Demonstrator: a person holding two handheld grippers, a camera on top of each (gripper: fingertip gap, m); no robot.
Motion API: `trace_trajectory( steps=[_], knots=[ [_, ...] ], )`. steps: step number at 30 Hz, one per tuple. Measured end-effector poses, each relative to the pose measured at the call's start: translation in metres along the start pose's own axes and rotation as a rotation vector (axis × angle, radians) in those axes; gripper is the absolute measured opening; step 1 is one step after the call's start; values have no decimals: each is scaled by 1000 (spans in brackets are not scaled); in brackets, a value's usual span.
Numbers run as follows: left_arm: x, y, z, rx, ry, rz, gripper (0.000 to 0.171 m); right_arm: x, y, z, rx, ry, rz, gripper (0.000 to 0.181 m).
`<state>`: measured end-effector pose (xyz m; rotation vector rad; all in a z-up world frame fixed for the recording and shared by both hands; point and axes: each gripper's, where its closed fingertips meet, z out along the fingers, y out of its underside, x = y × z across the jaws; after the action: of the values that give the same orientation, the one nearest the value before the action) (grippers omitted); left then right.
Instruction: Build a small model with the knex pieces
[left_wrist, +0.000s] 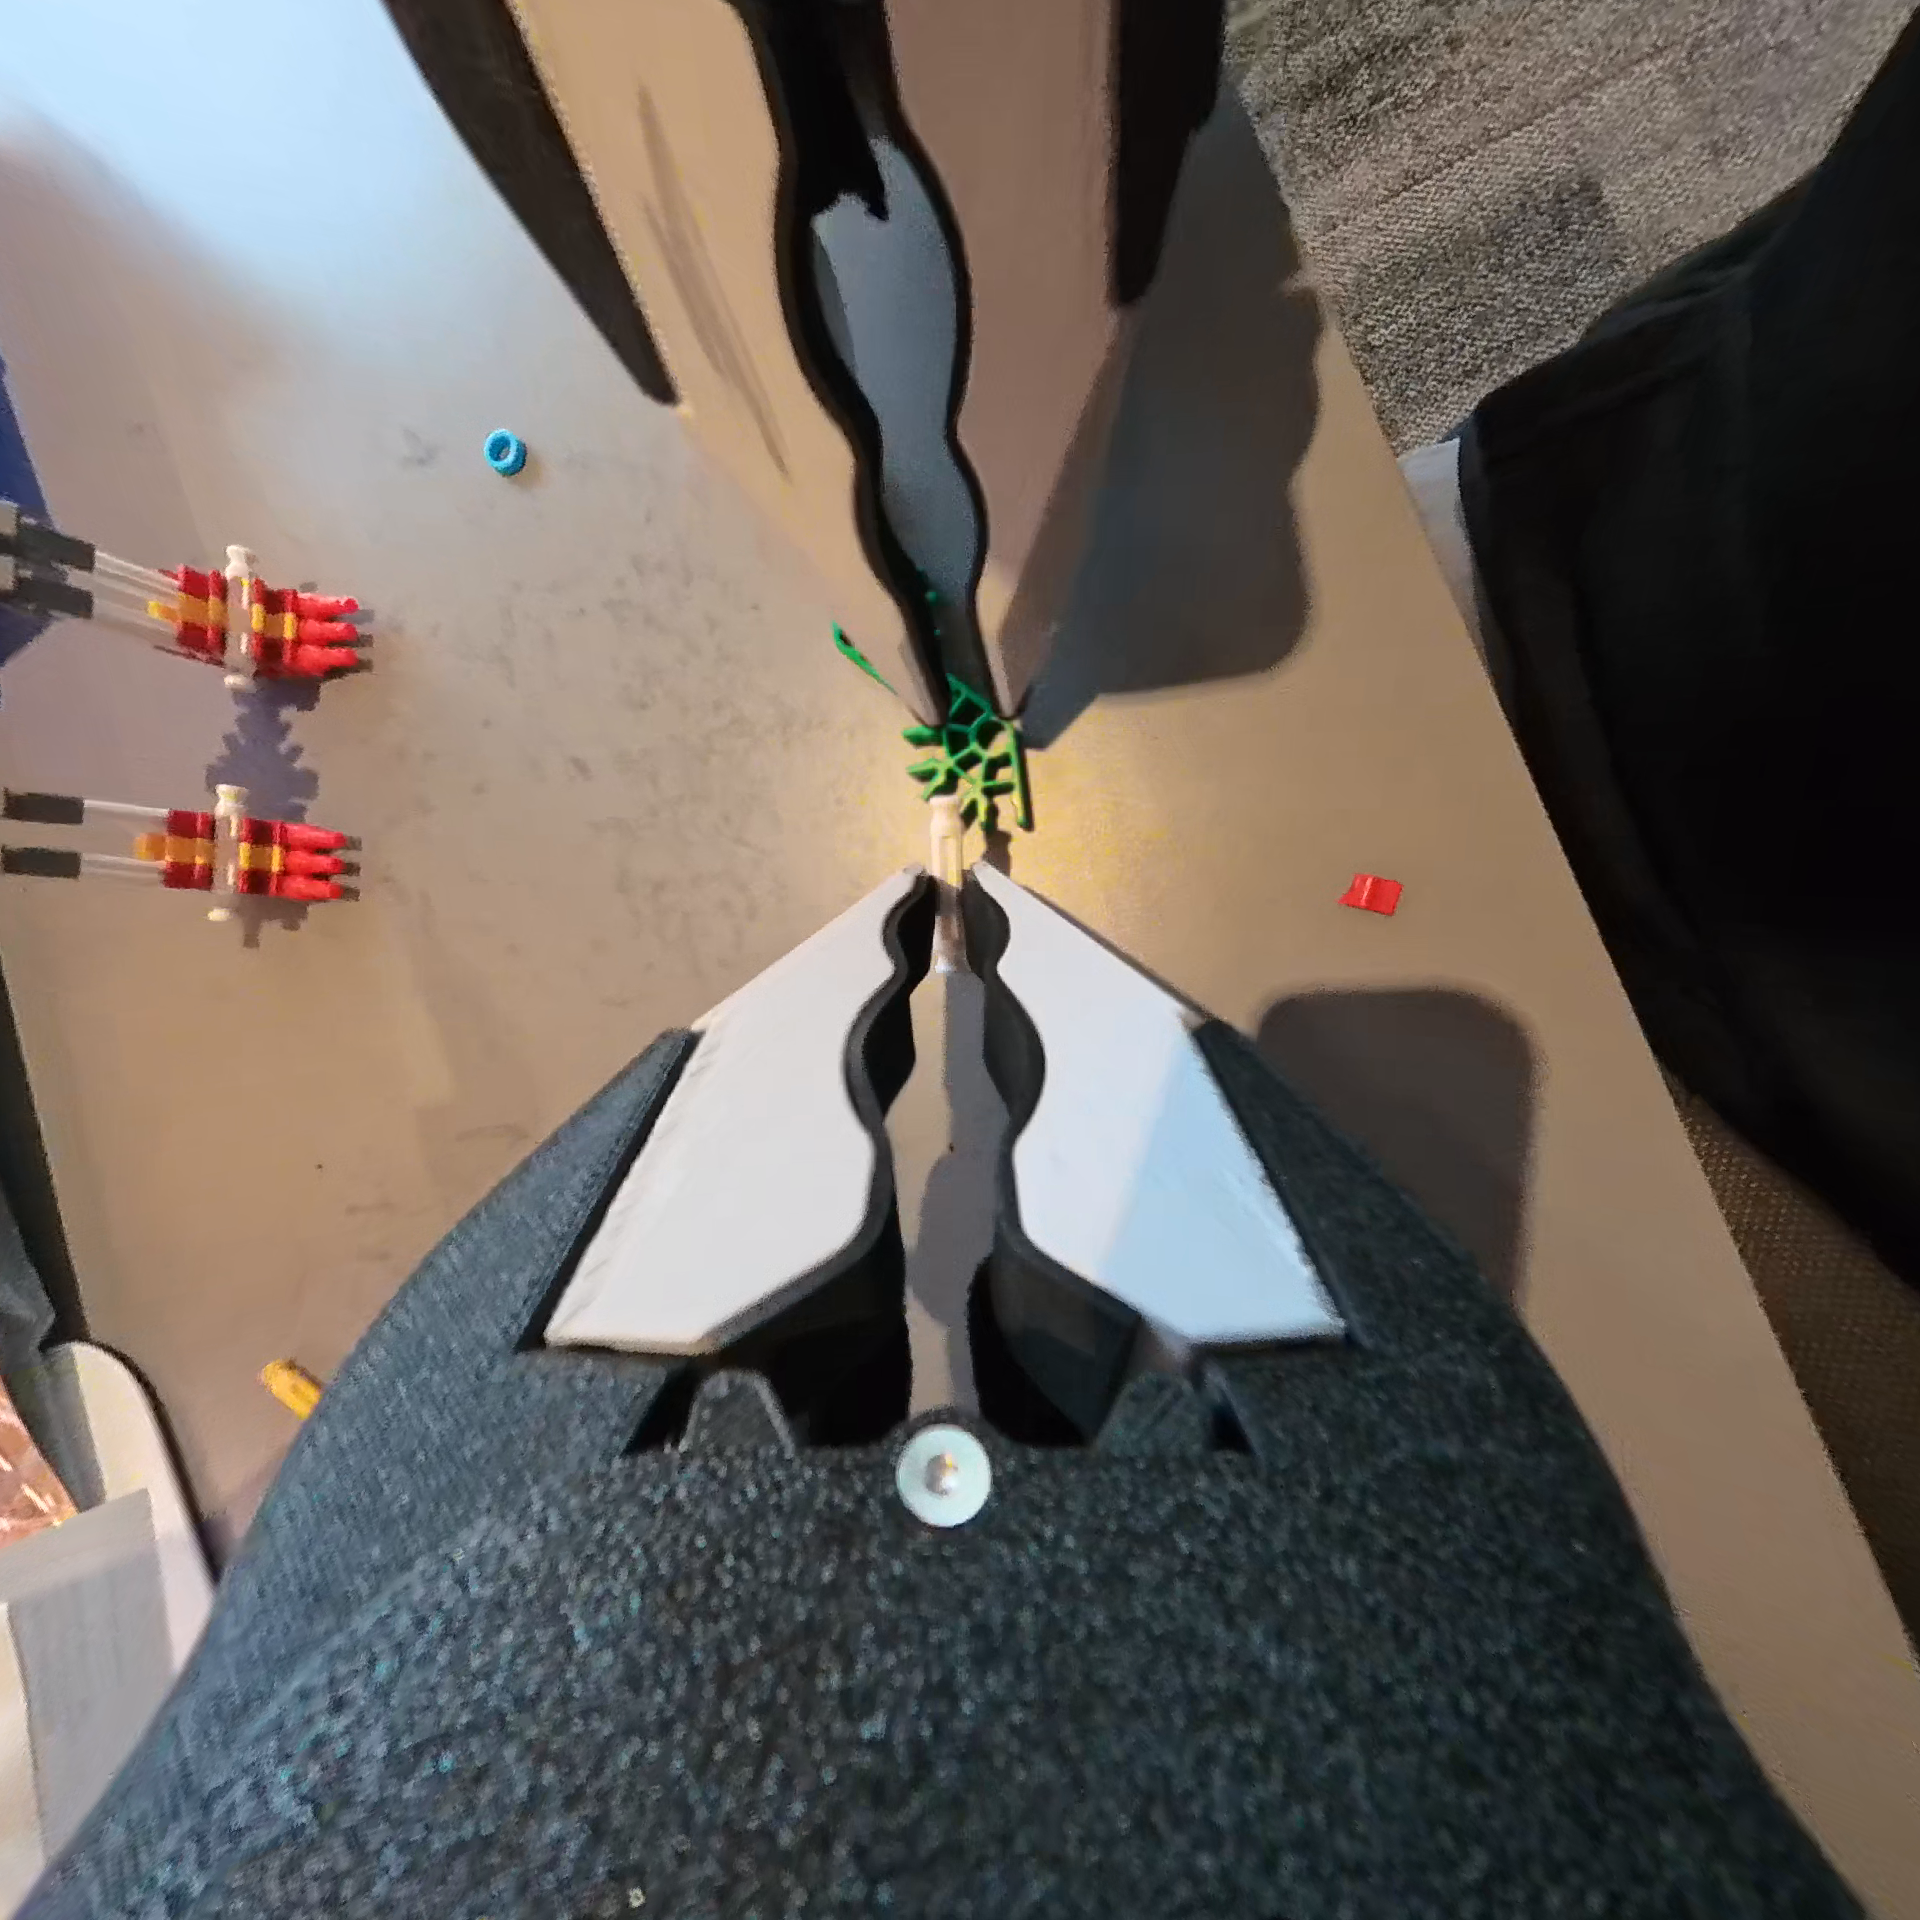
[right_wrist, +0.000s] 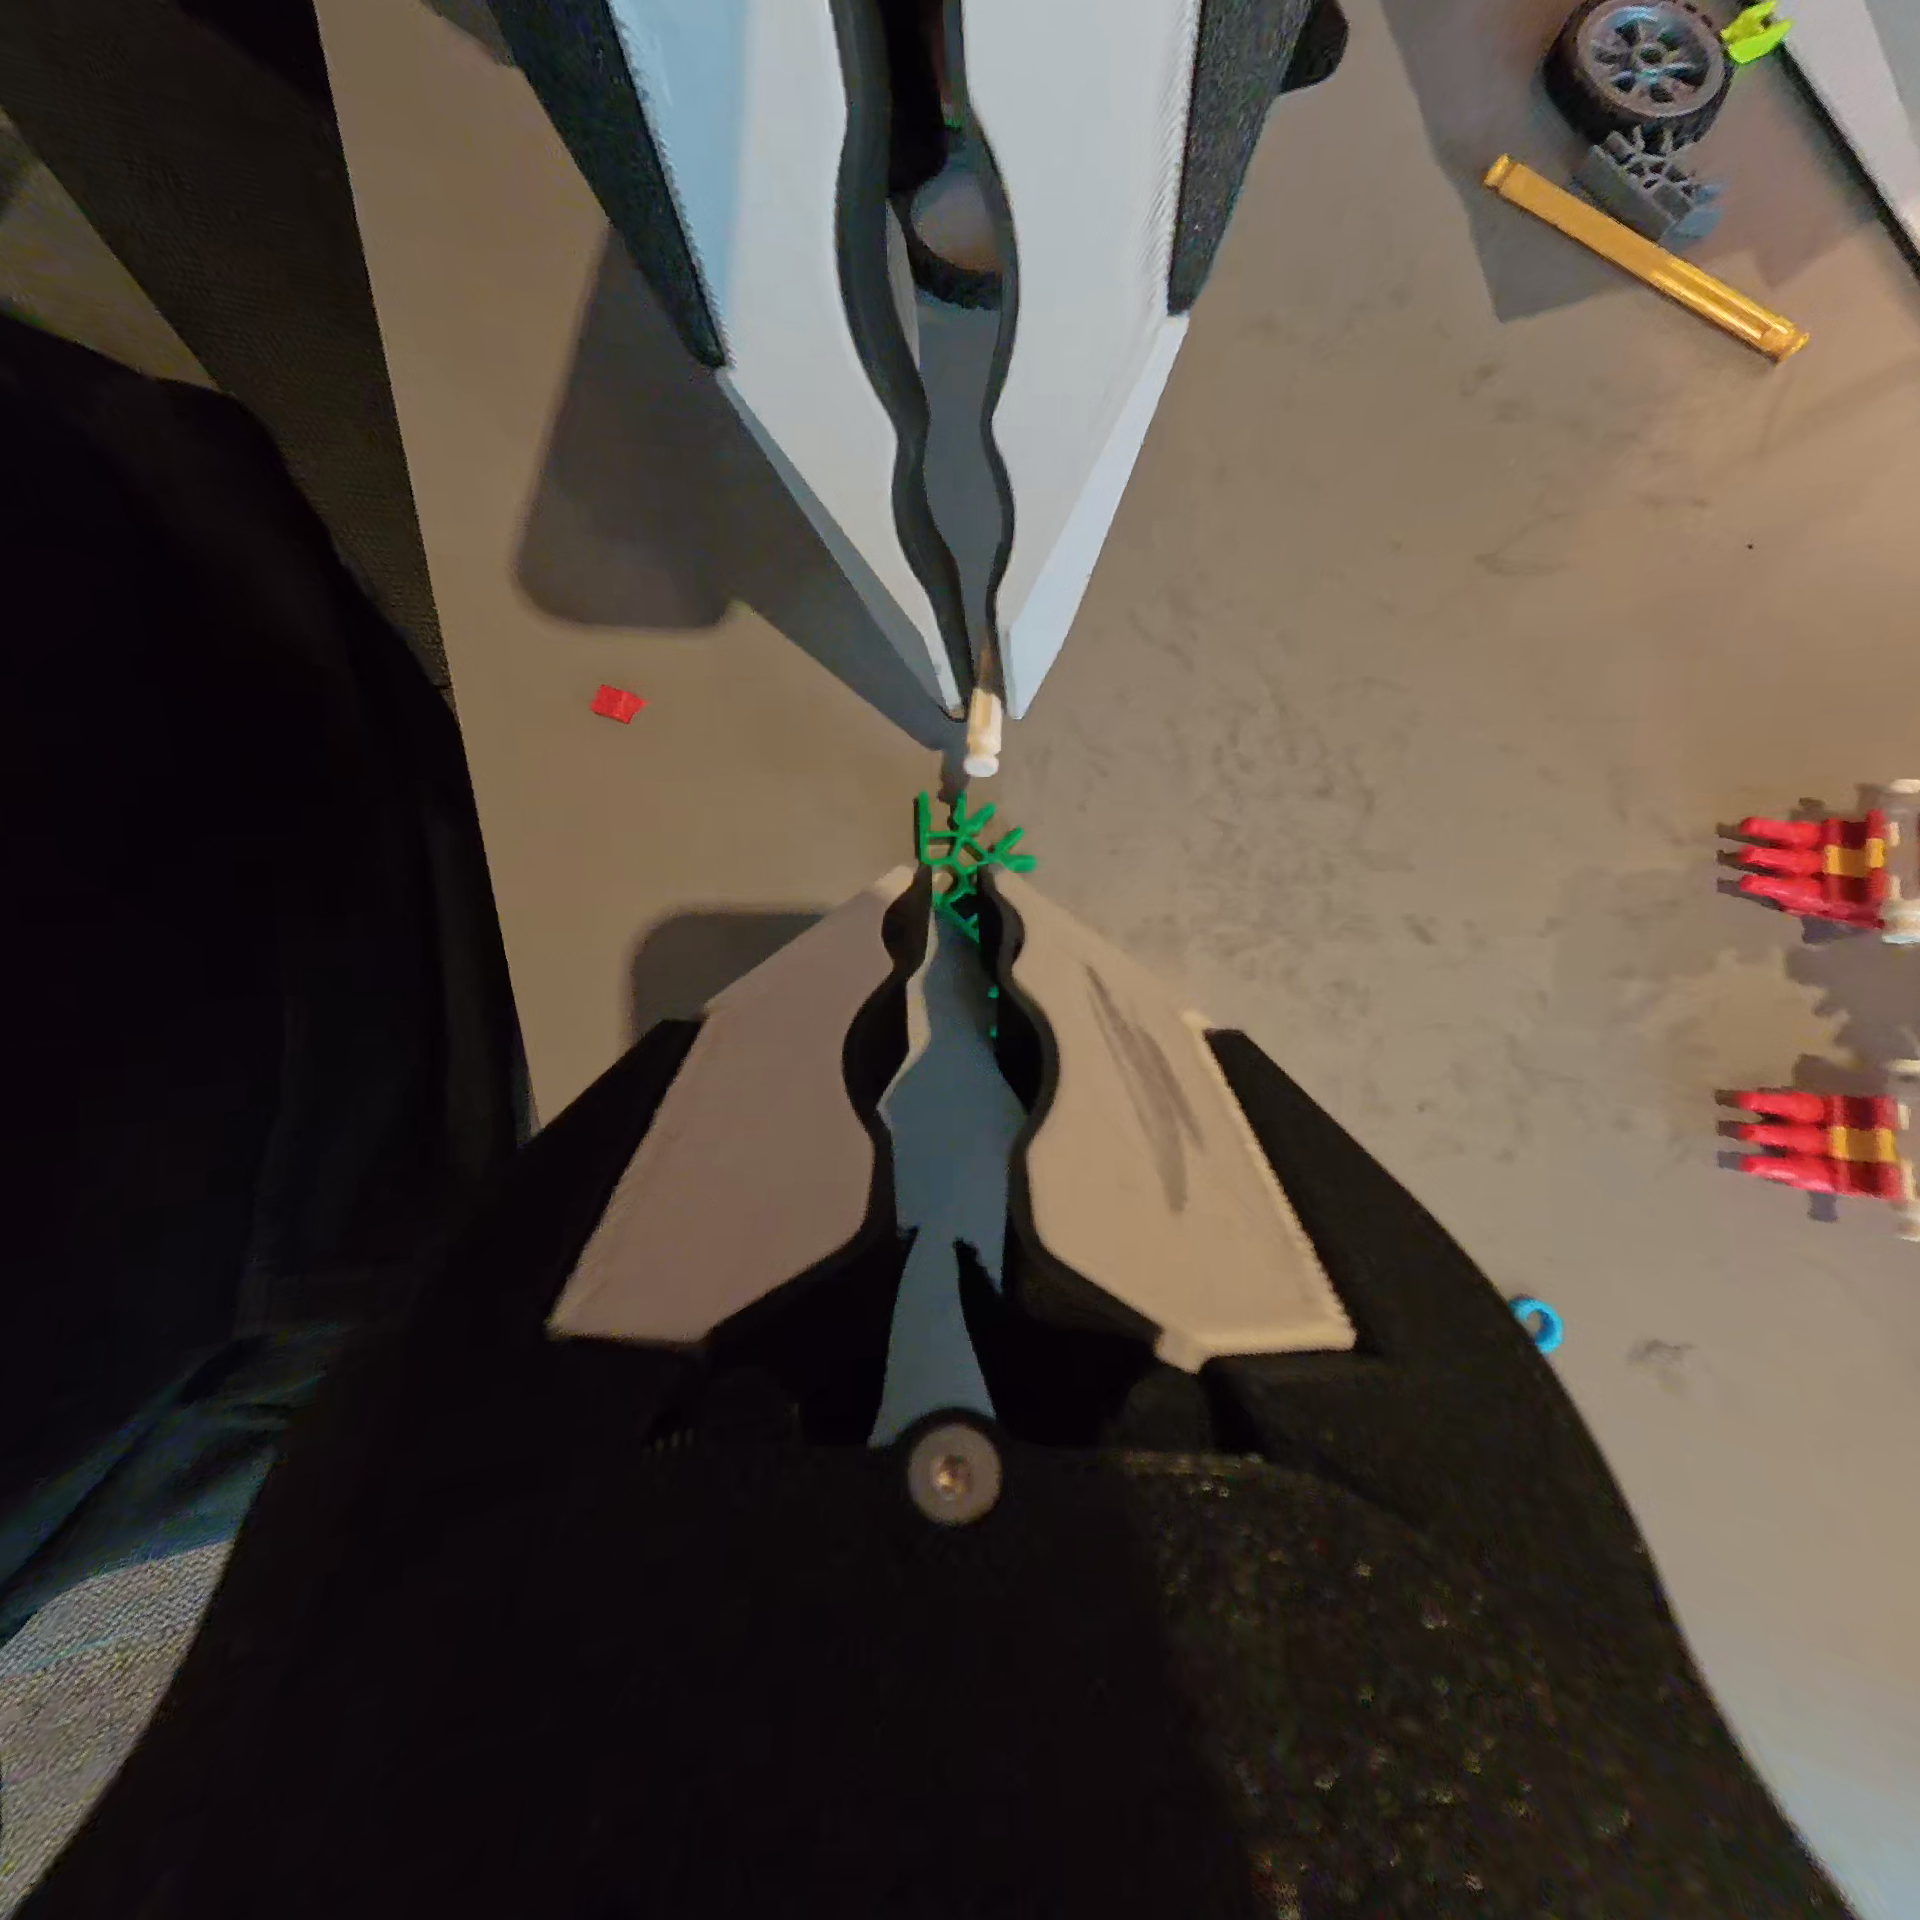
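Note:
My left gripper (left_wrist: 948, 878) is shut on a short white rod (left_wrist: 945, 847) that sticks out past its tips. My right gripper (right_wrist: 958, 883) is shut on a green snowflake-shaped connector (right_wrist: 961, 844). The two grippers face each other tip to tip above the tan table (left_wrist: 623, 727). In the left wrist view the right gripper (left_wrist: 961, 698) holds the green connector (left_wrist: 971, 764) just beyond the rod's end. In the right wrist view the left gripper (right_wrist: 982, 698) holds the white rod (right_wrist: 982, 732), its end close to the connector; I cannot tell if they touch.
Two red, yellow and white rod assemblies (left_wrist: 255, 623) (left_wrist: 249, 857) lie at the left, also in the right wrist view (right_wrist: 1818, 873). A blue ring (left_wrist: 504, 454), a red clip (left_wrist: 1369, 894), a yellow rod (right_wrist: 1647, 260) and a black wheel (right_wrist: 1636, 68) lie about. A dark-clothed person (left_wrist: 1714, 727) stands by the table edge. The red clip (left_wrist: 1369, 894) sits 7 cm or so from the ends of my left fingers.

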<state>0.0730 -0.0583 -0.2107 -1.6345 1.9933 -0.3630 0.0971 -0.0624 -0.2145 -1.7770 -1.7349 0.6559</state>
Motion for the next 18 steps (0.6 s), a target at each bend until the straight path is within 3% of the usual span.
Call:
trace_trajectory(
  steps=[8,18],
  knots=[
    [-2,0,10,-66,47,228,5,3,1,-2,-6,8,-14,7],
    [0,1,18,-93,121,349,5,3,-3,4,22,5,-16,4]
  ],
)
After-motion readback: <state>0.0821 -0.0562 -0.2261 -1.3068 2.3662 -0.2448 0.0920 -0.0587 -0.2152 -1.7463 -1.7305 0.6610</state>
